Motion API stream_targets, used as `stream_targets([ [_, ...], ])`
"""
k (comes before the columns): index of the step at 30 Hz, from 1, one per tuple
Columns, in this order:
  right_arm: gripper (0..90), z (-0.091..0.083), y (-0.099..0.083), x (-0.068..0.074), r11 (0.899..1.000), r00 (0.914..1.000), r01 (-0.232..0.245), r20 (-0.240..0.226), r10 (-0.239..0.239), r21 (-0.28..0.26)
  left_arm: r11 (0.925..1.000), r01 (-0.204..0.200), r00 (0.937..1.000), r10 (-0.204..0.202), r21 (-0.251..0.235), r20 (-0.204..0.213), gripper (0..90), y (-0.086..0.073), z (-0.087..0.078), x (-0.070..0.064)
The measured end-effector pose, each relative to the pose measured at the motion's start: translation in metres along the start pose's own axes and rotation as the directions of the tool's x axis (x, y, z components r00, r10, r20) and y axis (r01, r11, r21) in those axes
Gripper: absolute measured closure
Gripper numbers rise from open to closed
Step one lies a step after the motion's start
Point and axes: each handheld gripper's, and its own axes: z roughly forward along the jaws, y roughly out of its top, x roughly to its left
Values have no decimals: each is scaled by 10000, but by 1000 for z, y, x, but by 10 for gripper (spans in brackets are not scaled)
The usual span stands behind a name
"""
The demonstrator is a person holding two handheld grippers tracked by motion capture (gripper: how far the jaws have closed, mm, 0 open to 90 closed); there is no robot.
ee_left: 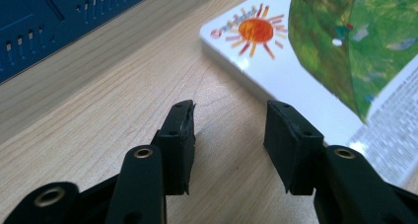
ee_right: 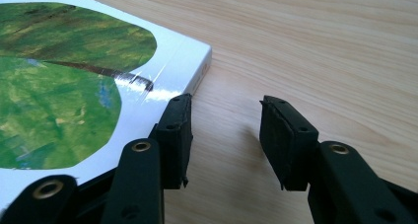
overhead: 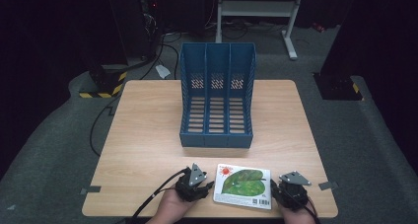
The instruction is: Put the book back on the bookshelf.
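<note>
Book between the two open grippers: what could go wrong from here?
1. The book lies flat on the table, so the left gripper, open beside its edge, may push it rather than get under it.
2. The book sits close to the table's near edge; a shove from the right gripper could slide it off.

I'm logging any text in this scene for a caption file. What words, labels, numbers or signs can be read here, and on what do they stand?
No text here is sharp enough to quote.
Book, back cover: a small red mark beside the sun picture, too blurred to read.
Book, block of small grey print in the left gripper view: too small to read.
Book, barcode patch in the high view: no digits legible.
Blue file rack: no lettering visible.
</note>
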Motion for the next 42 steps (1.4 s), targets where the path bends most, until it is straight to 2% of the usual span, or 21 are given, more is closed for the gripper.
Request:
stream_targets([
  [5,620,5,8,15,9997,9996,262,59,-262,1,9997,241,9996,-240,16,-163,567,-2,-2,5],
  [9,628,10,13,20,9997,9996,254,-82,-254,7,9992,401,9988,-400,23,-270,569,-4,-4,10],
  [10,637,11,15,22,9997,9997,230,-116,-229,13,9985,545,9978,-544,15,-374,572,-6,-6,14],
  [15,638,19,24,30,9996,9993,266,-257,-266,-1,9970,773,9954,-769,39,-576,574,-10,-10,24],
  [17,639,23,28,34,9996,9990,266,-357,-266,-13,9970,779,9948,-775,41,-654,575,-11,-11,27],
  [22,647,32,39,46,9993,9977,355,-569,-359,-73,9936,1131,9887,-1126,-5,-994,584,-17,-18,44],
  [26,649,39,47,55,9988,9964,479,-694,-484,-82,9907,1357,9851,-1353,-34,-1059,584,-21,-21,52],
  [34,657,50,61,73,9988,9944,483,-936,-491,-112,9812,1925,9701,-1920,-110,-1484,611,-29,-29,72],
  [37,658,53,64,78,9984,9934,541,-1009,-552,-143,9786,2050,9668,-2049,-152,-1527,617,-30,-31,77],
  [42,635,54,65,79,9979,9923,618,-1060,-633,-177,9800,1985,9675,-1987,-168,-1566,617,-31,-32,78],
])
